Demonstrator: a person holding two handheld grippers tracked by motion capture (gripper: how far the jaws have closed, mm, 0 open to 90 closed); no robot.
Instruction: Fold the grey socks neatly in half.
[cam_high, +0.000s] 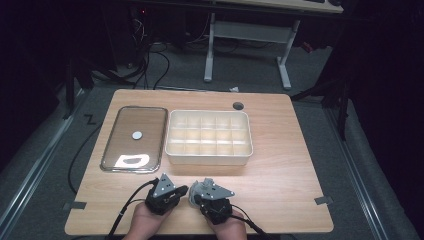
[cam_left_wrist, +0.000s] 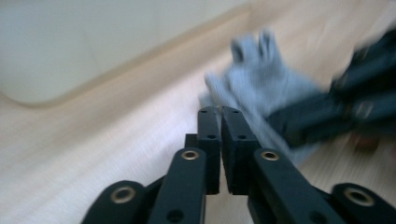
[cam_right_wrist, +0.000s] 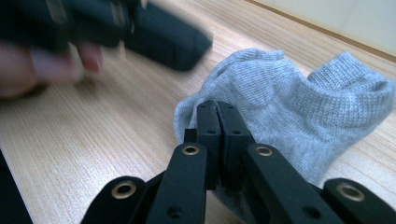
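Lying on the left part of the wooden tabletop (cam_high: 280, 165), a flat tray with a clear lid (cam_high: 134, 138) carried a small round disc (cam_high: 137, 135) near its middle. Just right of it stood a cream box (cam_high: 209, 156) divided into many small compartments. Near the front edge, the left gripper (cam_high: 182, 190) was held in the person's left hand (cam_high: 145, 222); in the left gripper view its jaws were closed together, tips at the edge of the grey sock (cam_left_wrist: 266, 84), and I cannot tell whether they pinched the cloth. The sock lay on the tabletop between both grippers, in front of the box. The right gripper (cam_high: 194, 197) had its jaws pressed together on the sock's (cam_right_wrist: 299, 107) near edge.
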